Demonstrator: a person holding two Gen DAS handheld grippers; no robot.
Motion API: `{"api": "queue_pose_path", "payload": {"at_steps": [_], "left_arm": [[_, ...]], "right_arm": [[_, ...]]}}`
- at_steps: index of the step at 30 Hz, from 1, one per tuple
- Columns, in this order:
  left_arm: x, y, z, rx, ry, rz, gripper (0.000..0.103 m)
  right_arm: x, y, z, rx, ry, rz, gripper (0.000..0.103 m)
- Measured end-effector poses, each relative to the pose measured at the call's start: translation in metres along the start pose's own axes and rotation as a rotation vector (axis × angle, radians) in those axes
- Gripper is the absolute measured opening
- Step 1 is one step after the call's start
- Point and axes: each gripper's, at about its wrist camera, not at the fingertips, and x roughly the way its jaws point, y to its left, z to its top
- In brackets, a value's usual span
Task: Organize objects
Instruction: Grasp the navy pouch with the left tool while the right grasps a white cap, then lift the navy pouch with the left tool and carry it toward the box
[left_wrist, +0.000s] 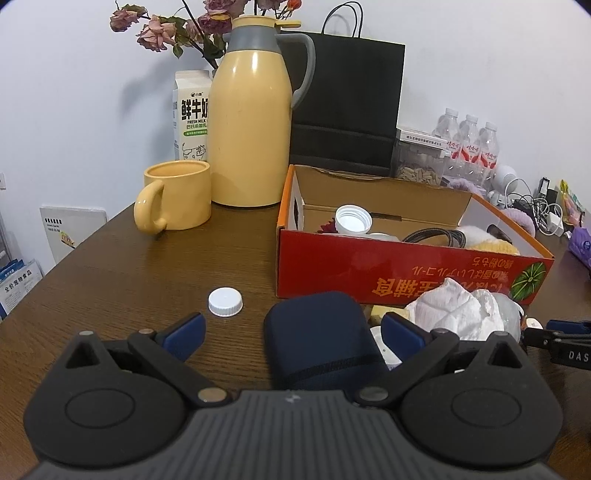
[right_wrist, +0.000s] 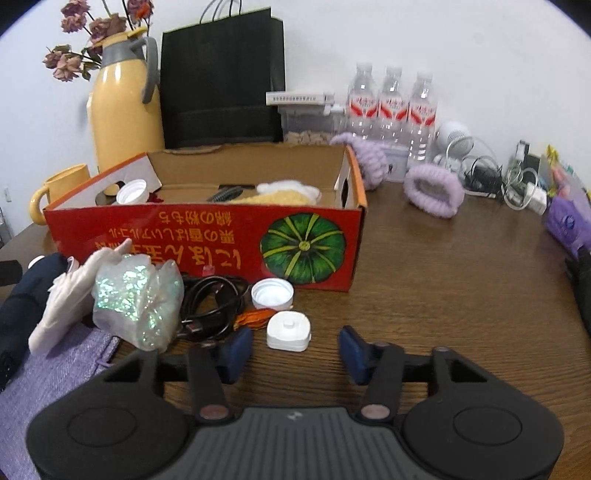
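1. Brown wood-grain table (right_wrist: 443, 280) stood against a white wall, crowded at the back with a yellow flask (left_wrist: 251, 129), a mug (left_wrist: 177, 201), a milk carton (left_wrist: 190, 118), a black bag (right_wrist: 221, 77) and water bottles (right_wrist: 391, 107).
2. An open red box (right_wrist: 207, 243) sat mid-table. Inside it lay a white cap (right_wrist: 133, 192), a dark brush-like item and something yellow and white and fluffy; the rest was hidden by its wall.
3. Loose clutter lay just before the box: a black cable (right_wrist: 210, 306), a glittery bag (right_wrist: 136, 299), an upturned lid (right_wrist: 272, 293) and a small white plug-like piece (right_wrist: 289, 330).
4. Right gripper (right_wrist: 295, 349) stood released, jaws wide, with the white piece between and just ahead of the tips. I judged this the approach to a pick.
5. Left gripper (left_wrist: 291, 332) was also released, with a navy case (left_wrist: 321, 339) between its jaws, untouched as far as I could tell; a white cap (left_wrist: 225, 301) lay beside it.
6. Next, the right gripper likely needed to ease forward, clench on the piece, then lift it over the box wall.
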Motion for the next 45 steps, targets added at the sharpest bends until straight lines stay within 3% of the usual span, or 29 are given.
{"api": "queue_pose_path", "payload": {"at_steps": [2, 3, 4, 8, 17, 26, 33, 39, 45], "left_arm": [[0.0, 0.0, 0.0, 0.0, 0.001, 0.0, 0.103], [0.0, 0.0, 0.0, 0.001, 0.002, -0.001, 0.103], [0.0, 0.0, 0.0, 0.001, 0.002, 0.001, 0.103], [0.001, -0.001, -0.001, 0.002, 0.006, 0.005, 0.103], [0.005, -0.001, -0.004, 0.001, 0.03, 0.021, 0.103], [-0.003, 0.002, -0.01, -0.029, 0.064, 0.014, 0.103], [-0.007, 0.0, -0.006, -0.073, 0.138, -0.021, 0.103], [-0.011, -0.013, -0.005, -0.073, 0.185, -0.017, 0.103], [-0.002, -0.026, -0.002, -0.084, 0.207, 0.044, 0.103]], "right_arm": [[0.001, 0.002, 0.0, -0.002, -0.002, 0.005, 0.038], [0.001, 0.002, 0.001, -0.005, -0.004, 0.01, 0.027], [0.001, 0.003, 0.001, -0.006, -0.006, 0.013, 0.026], [-0.002, 0.0, 0.001, 0.012, -0.019, 0.027, 0.025], [-0.025, 0.005, -0.003, -0.028, -0.157, -0.016, 0.025], [-0.045, 0.007, -0.004, -0.018, -0.23, 0.0, 0.025], [-0.058, 0.008, -0.007, -0.018, -0.278, 0.016, 0.025], [-0.056, -0.002, -0.006, 0.015, -0.283, 0.051, 0.025], [-0.049, -0.007, -0.005, 0.033, -0.266, 0.072, 0.025]]}}
